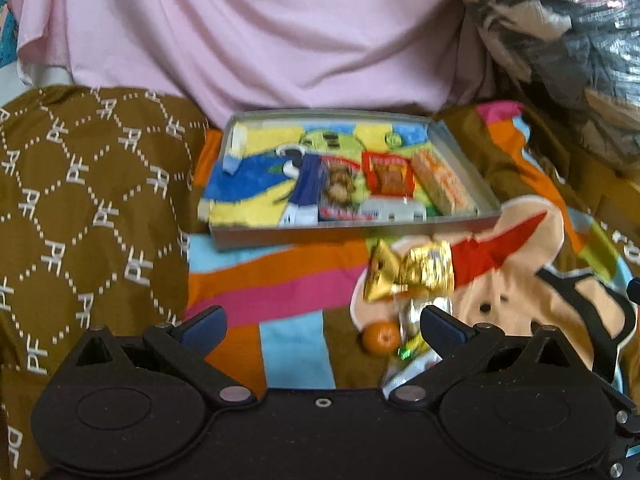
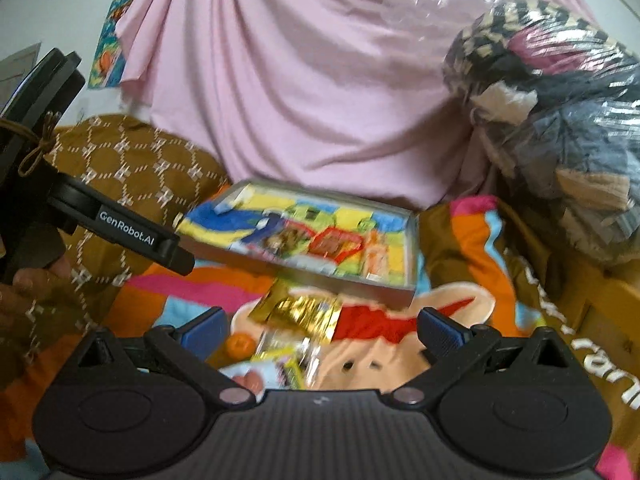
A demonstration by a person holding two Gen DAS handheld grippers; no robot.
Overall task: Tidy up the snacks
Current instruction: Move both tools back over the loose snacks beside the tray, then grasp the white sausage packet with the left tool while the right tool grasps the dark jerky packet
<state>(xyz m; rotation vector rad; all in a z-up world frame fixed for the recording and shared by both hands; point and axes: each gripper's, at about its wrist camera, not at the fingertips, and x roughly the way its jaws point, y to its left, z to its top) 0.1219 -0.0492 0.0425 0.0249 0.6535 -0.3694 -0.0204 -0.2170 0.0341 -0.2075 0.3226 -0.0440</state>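
Both grippers, left (image 1: 322, 326) and right (image 2: 320, 326), fingers wide, empty; gold packet (image 1: 412, 272) beside tray (image 1: 352, 228) edge.

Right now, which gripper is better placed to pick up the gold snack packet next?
Probably right: the gold packet sits centred between the open right gripper; for the left gripper it lies off toward one finger.

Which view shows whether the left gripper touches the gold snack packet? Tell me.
Apart. The left wrist view shows the left gripper open and empty, with blanket visible between it and the gold snack packet.
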